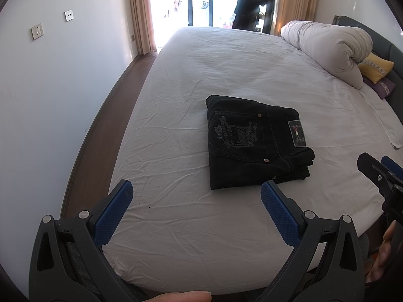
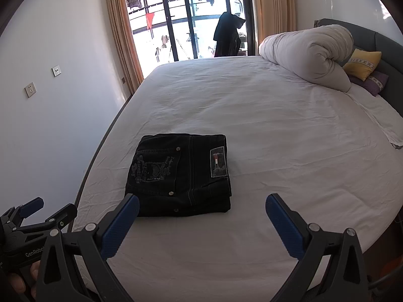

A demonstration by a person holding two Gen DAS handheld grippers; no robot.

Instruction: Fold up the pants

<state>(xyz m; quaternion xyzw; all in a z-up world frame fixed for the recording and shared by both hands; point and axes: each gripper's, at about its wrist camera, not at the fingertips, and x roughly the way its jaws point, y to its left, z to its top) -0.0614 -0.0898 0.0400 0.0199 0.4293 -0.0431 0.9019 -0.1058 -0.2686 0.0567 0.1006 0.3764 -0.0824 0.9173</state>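
Observation:
Black jeans (image 1: 257,141) lie folded into a compact rectangle on the white bed sheet (image 1: 201,75), back pocket embroidery and waistband patch facing up. My left gripper (image 1: 196,186) hovers open just short of the jeans' near edge, nothing between its blue pads. In the right wrist view the folded jeans (image 2: 181,173) sit left of centre, and my right gripper (image 2: 202,198) is open above the sheet (image 2: 277,125), its left finger (image 2: 123,219) overlapping the jeans' near corner. Each gripper shows at the edge of the other's view: right gripper (image 1: 372,168), left gripper (image 2: 47,209), both apart from the cloth.
A rolled white duvet (image 1: 332,47) lies at the headboard with a yellow pillow (image 1: 375,66) and a purple one (image 1: 381,86). A wall with sockets (image 1: 37,31) runs along the bed's left side over a strip of wooden floor (image 1: 100,130). Balcony doors (image 1: 201,0) stand beyond the bed.

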